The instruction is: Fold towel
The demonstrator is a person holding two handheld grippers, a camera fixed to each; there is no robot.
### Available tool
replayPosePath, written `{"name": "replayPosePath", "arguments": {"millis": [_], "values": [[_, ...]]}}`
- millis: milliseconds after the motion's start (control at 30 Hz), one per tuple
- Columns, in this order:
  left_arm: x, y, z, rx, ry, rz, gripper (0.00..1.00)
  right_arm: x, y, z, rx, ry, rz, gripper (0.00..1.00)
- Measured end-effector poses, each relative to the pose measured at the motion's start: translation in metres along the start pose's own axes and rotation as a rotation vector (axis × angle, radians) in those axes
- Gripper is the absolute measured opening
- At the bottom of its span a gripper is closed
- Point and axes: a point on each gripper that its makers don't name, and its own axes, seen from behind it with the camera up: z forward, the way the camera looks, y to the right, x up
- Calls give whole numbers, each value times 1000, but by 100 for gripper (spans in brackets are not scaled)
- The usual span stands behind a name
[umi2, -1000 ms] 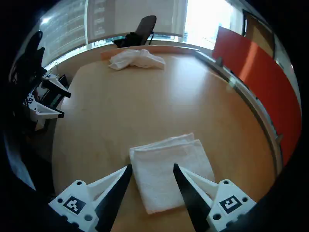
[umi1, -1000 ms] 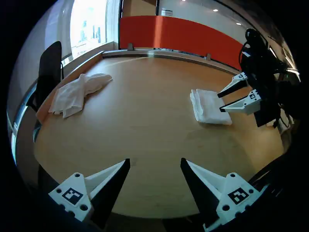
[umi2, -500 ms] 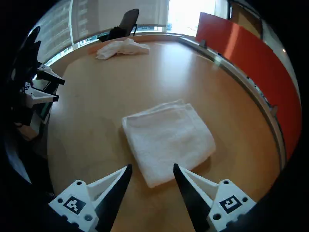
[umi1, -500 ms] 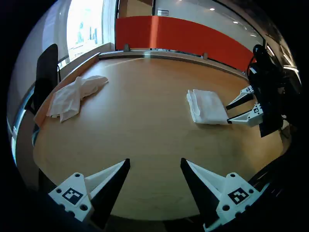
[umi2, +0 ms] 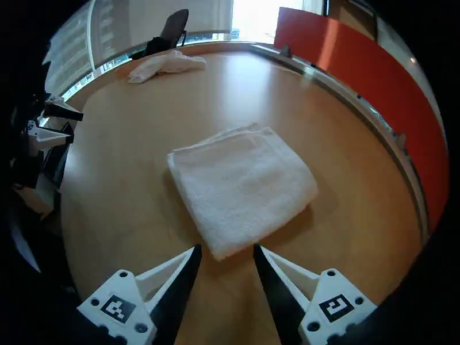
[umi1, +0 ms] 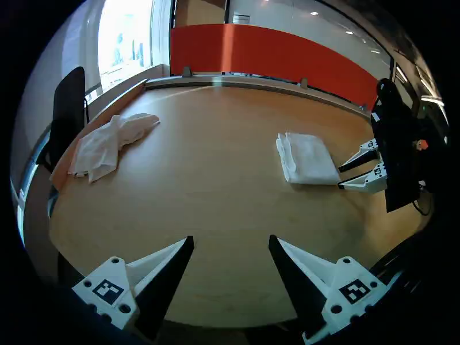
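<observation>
Lower centre, right gripper view: right tool [umi2: 227,247], narrowly parted and empty, angled down at the desk [umi2: 115,172], tips just short of the near corner of the folded white towel [umi2: 241,184] at mid-frame. Risk from here: pinching only the top layer and pulling the fold open, or nudging the stack askew. Lower centre, left gripper view: left tool [umi1: 230,238], wide and empty, held low over the desk's near edge, pointing across it. Farther, upper left: crumpled towel [umi1: 106,146], not yet folded.
</observation>
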Motion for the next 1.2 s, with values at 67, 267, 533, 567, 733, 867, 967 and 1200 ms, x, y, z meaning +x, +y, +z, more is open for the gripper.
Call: {"name": "replayPosePath", "arguments": {"millis": [67, 267, 533, 567, 733, 867, 967, 1200], "values": [[-1, 0, 0, 0, -1, -1, 97, -3, -1, 1, 0, -2, 9, 66], [-2, 2, 0, -2, -3, 0, 97, -4, -3, 6, -13, 5, 41, 46], [-3, 2, -1, -2, -4, 1, 97, -7, -8, 10, -6, 7, 65, 23], [-3, 2, -1, -2, -4, 1, 97, -7, -8, 11, -3, 8, 67, 20], [-2, 2, -1, -4, -4, 5, 97, -6, -9, 10, 1, 15, 83, 7], [0, 3, -1, -8, -2, 9, 97, -2, -6, 6, 3, 24, 90, 5], [2, 3, 0, -12, 2, 10, 97, 4, -1, -2, -3, 33, 86, 5], [13, 6, 3, -26, 21, 11, 97, 45, 21, -30, -30, 87, 51, 5]]}}
